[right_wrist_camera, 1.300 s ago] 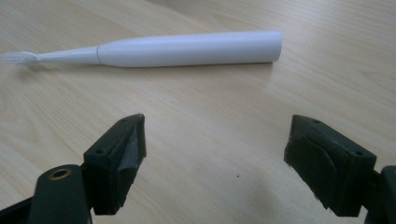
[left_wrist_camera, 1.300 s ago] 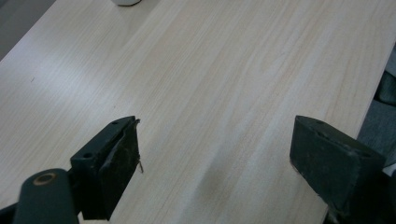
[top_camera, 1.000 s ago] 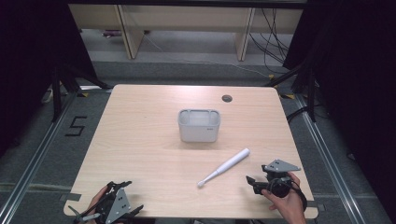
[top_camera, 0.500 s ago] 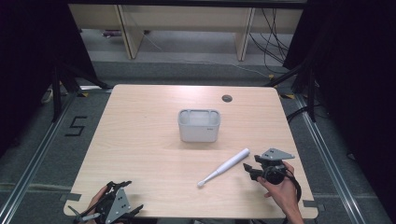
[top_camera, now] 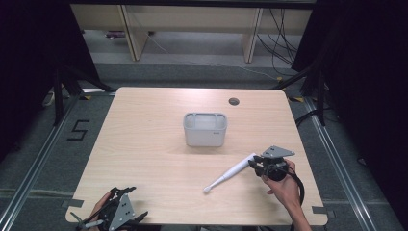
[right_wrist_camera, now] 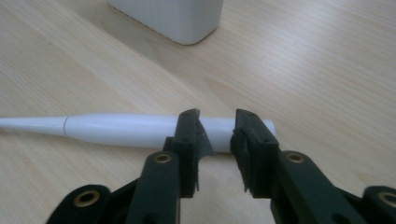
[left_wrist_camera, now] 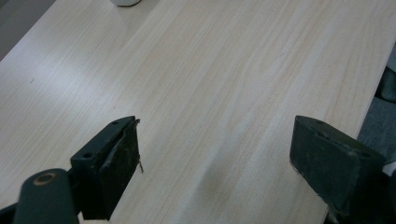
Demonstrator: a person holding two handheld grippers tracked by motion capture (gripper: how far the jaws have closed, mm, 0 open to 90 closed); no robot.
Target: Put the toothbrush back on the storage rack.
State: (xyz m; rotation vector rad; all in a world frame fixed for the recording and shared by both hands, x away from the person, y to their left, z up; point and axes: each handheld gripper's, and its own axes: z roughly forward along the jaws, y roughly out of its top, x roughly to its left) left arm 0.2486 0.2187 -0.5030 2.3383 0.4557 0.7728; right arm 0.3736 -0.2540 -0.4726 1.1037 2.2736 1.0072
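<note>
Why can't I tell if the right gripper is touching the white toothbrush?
Cannot tell: in the right gripper view the right gripper overlaps the electric toothbrush handle, showing neither contact nor gap.

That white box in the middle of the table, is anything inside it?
The white box is open at the top, with a narrow compartment along its back edge. The part of the inside that shows looks bare, but its front wall hides the bottom, so I cannot be sure.

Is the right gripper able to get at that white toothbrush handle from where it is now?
Probably yes: the right gripper sits at the thick end of the white toothbrush, jaws just closing, nothing between.
</note>
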